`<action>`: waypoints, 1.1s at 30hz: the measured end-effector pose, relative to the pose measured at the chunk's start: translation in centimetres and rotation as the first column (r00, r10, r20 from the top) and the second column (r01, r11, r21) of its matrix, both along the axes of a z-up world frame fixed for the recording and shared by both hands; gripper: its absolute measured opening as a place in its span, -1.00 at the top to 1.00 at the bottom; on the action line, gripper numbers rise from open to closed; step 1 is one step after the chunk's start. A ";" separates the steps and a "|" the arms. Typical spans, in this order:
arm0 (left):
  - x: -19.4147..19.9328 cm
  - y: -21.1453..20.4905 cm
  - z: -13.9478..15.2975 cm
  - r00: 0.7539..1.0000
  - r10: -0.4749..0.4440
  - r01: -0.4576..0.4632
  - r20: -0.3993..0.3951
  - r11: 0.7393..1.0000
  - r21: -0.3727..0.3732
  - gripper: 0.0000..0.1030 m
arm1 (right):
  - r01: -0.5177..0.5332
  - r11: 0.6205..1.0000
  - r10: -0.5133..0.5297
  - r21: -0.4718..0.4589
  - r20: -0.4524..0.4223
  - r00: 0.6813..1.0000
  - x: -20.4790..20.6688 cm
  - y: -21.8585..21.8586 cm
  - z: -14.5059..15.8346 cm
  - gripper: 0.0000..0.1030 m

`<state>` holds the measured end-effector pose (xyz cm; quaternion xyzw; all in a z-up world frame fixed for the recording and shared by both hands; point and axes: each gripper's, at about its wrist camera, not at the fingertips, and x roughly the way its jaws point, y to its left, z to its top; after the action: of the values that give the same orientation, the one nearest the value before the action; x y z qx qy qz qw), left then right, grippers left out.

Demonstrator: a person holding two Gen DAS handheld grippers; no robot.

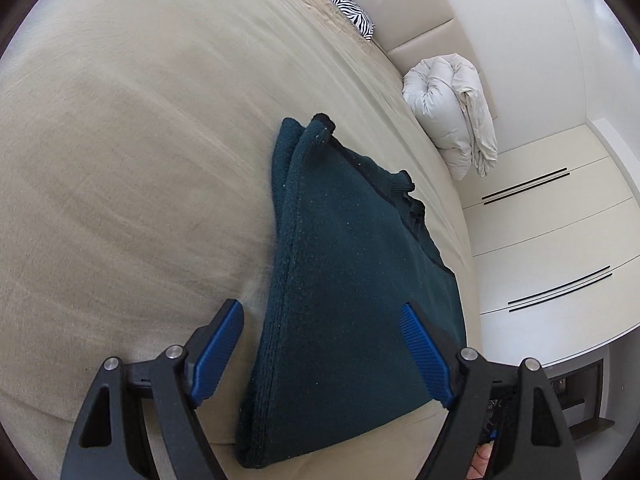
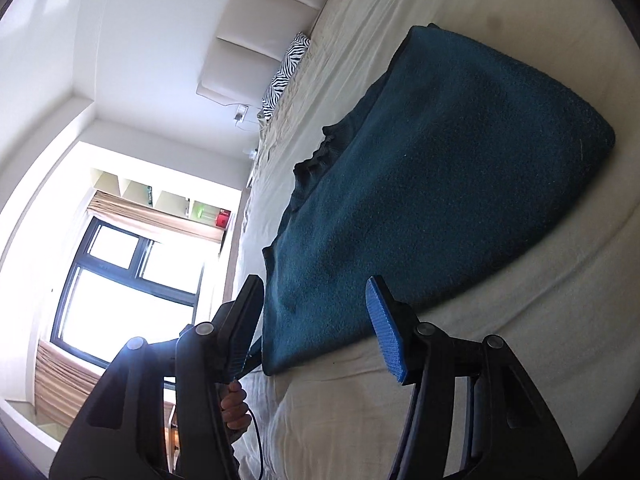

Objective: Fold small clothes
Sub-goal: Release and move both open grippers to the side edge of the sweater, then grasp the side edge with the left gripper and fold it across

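Teal knit garment (image 1: 344, 272) lies folded into a compact stack on the beige bed (image 1: 132, 152), near its right edge, with ribbed trim poking out along one side. My left hand-held gripper (image 1: 322, 324) stands wide open with the garment's near end between the jaws, neither blue pad pressing on it as far as I can see. My right hand-held gripper (image 2: 316, 308) is about half open over the near corner of the cloth, and it also seems to hold nothing.

My worry is the fold itself: if I close on only the top layer and lift, the stack would peel open. The knit is thick and springy, so a loose pinch could slip. Dragging toward the bed's edge might tip it off.
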<state>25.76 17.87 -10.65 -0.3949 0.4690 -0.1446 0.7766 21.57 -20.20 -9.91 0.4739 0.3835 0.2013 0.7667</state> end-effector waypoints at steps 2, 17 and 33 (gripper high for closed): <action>0.7 -0.3 -0.3 0.999 -0.034 0.032 -0.040 0.999 -0.036 -0.60 | -0.034 0.999 0.034 0.001 0.011 0.999 0.7 1.2 0.6 -0.03; 1.1 -0.3 -2.3 0.994 -0.024 -0.001 -0.109 0.974 -0.227 -0.12 | -0.293 0.955 0.292 -0.039 -0.029 0.956 9.2 12.7 4.0 -0.03; 0.7 0.9 -3.8 0.995 -0.005 -0.020 -0.096 0.964 -0.264 0.66 | -0.442 0.895 0.423 -0.056 -0.199 0.884 14.5 21.2 -2.5 0.08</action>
<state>26.44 18.76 -14.46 -0.5032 0.4807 -0.1840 0.6942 36.09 0.96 -12.38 0.3540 0.5575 0.3037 0.6867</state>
